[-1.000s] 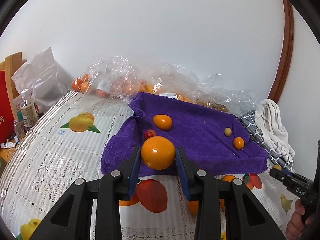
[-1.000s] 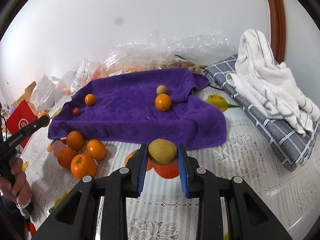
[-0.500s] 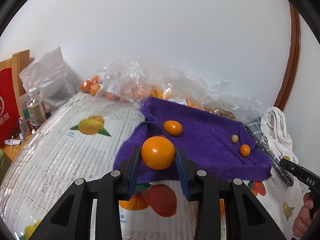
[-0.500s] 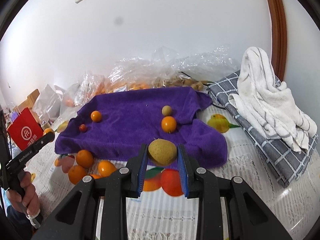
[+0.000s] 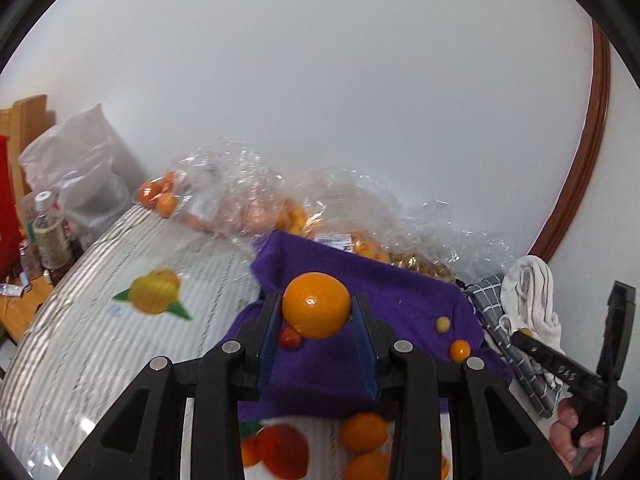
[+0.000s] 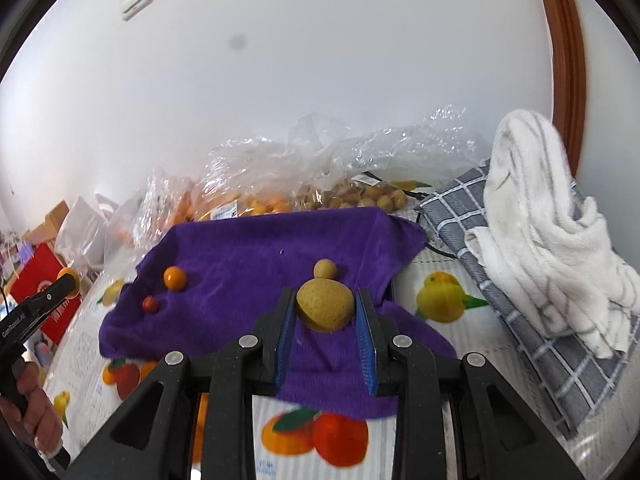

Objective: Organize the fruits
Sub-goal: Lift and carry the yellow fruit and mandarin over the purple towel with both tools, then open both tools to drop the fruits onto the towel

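Fruit is held by both tools above a rumpled purple terry cloth [image 5: 404, 300] spread on a white lace tablecloth printed with fruit [image 5: 100, 320]. A round glossy orange [image 5: 316, 305] is clamped between the blue pads of the left gripper [image 5: 316, 332], the jaws closed only to the fruit's width. On the cloth beyond it, a small red berry-like fruit [image 5: 290, 338], a tiny tan round fruit [image 5: 443, 325] and a small orange kumquat [image 5: 459, 350] are seen, well apart. A dull yellow-brown rough-skinned fruit [image 6: 325, 307] is gripped in the same manner by the right gripper [image 6: 325, 332]. Clear plastic bags of fruit [image 6: 280, 184] are piled behind the cloth, and a white striped towel [image 6: 540, 216] is draped over a grey checked cloth [image 6: 560, 360] at the right.
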`<state>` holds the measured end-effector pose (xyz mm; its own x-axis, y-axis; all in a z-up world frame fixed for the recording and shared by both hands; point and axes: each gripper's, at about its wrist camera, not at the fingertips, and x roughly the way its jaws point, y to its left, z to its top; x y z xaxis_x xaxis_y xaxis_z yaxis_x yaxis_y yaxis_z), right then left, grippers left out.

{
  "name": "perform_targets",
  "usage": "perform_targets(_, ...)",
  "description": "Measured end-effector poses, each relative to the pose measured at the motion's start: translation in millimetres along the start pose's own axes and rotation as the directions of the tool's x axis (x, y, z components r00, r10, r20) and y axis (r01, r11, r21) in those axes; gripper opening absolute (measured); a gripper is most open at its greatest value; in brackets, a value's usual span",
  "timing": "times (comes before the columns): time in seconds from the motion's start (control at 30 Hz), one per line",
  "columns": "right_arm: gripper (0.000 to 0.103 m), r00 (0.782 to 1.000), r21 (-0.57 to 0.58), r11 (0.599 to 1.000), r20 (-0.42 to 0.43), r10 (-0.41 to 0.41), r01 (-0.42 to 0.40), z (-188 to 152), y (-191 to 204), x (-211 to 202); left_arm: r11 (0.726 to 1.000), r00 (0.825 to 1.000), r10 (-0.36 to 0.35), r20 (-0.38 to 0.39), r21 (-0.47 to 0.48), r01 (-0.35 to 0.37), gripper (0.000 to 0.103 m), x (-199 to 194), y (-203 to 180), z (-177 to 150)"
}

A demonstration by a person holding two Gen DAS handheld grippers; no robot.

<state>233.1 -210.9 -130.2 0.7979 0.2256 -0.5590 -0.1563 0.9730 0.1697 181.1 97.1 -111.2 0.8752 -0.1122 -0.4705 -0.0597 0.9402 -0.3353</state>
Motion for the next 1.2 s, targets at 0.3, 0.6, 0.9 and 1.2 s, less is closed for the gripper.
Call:
perform_targets(0.3, 0.029, 0.993, -0.019, 1.000, -0.113, -0.019, 0.017, -14, -7, 51, 1.000, 0.994, 0.027, -0.107, 0.010, -0.026, 0.034, 65, -12, -8)
perform_targets(0.6, 0.029, 0.988, -0.076, 0.997, -0.151, -0.016, 0.005, -23, 2, 59, 0.996, 0.982, 0.079, -0.169, 0.064, -0.069, 0.034, 92, -28, -28)
perform_targets(0.9, 0.029, 0.982, -0.058, 0.998, -0.185, -0.039, 0.029, -27, -5, 72, 0.990, 0.974, 0.114, -0.196, 0.109, -0.094, 0.034, 105, -32, -39)
perform_targets(1.2, 0.029, 0.981, -0.095, 0.994, -0.181, -0.071, 0.055, -30, 1, 73, 0.984, 0.971, 0.151, -0.187, 0.125, -0.129, 0.034, 105, -31, -40)
